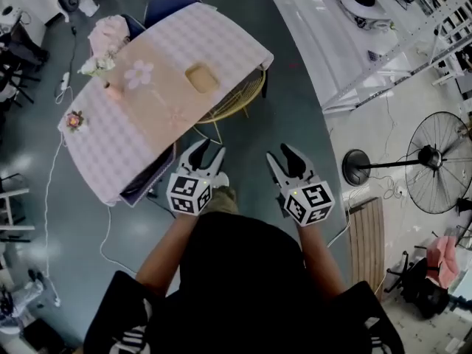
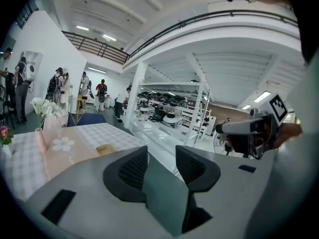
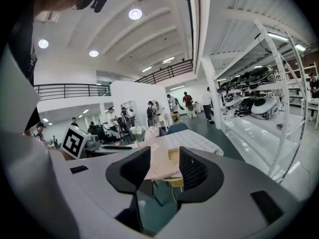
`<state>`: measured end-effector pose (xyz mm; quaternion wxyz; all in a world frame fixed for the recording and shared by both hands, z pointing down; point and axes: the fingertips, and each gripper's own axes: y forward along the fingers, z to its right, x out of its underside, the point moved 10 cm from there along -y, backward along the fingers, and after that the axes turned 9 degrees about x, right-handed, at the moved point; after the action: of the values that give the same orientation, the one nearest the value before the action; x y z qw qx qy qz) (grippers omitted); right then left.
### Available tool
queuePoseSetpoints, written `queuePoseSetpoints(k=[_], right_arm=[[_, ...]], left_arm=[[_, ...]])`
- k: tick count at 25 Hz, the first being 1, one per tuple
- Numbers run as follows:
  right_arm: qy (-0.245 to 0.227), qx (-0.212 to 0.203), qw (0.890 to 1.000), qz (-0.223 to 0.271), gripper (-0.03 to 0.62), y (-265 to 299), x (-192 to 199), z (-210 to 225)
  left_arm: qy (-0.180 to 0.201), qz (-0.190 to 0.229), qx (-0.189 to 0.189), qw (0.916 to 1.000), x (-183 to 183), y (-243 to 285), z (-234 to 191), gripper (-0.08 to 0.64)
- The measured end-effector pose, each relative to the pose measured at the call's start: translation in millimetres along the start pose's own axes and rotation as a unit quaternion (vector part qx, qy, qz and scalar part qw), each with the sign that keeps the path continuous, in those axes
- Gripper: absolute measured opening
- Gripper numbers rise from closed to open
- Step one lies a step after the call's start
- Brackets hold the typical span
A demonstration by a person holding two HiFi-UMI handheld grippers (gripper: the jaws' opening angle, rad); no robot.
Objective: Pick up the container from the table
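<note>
A small tan container (image 1: 201, 78) sits on the checked table (image 1: 221, 39), near its right side. The left gripper view shows the container (image 2: 105, 149) low on the tabletop, left of the jaws. In the right gripper view a bit of the container (image 3: 173, 156) shows between the jaws. My left gripper (image 1: 203, 153) and right gripper (image 1: 286, 155) hang side by side over the floor, short of the table and well apart from the container. Both stand open and hold nothing.
A pink runner (image 1: 158, 94) crosses the table, with a flower vase (image 1: 99, 68) and a small flower pot (image 1: 74, 121) at its left. A yellow wire chair (image 1: 240, 103) is tucked under the near side. A standing fan (image 1: 435, 162) and white shelving (image 1: 383, 65) stand to the right.
</note>
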<state>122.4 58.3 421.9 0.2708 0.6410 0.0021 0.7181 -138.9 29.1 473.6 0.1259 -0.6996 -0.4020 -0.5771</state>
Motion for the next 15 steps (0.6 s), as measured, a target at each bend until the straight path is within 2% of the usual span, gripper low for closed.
queuePoseSetpoints(k=[4,8,11,15], right_arm=[[-0.004,0.008,1.000,-0.008,0.150,73.7,-31.9,6.6],[-0.003,0.018,1.000,-0.015,0.150,128.0,-49.9,10.1],[-0.002,0.026,1.000,-0.015,0.150,153.9,-59.9,15.7],[0.001,0.025,0.999,-0.025,0.150,173.1,-64.5,25.9]], left_arm=[[0.018,-0.008,-0.009,0.9998,-30.2,24.4,-73.9,0.161],[0.017,-0.030,0.013,0.9993,-35.0,59.7,-137.3,0.170],[0.016,-0.053,0.029,0.9981,-33.3,93.4,-165.5,0.170],[0.018,-0.100,0.025,0.9945,-16.7,135.9,-185.4,0.170]])
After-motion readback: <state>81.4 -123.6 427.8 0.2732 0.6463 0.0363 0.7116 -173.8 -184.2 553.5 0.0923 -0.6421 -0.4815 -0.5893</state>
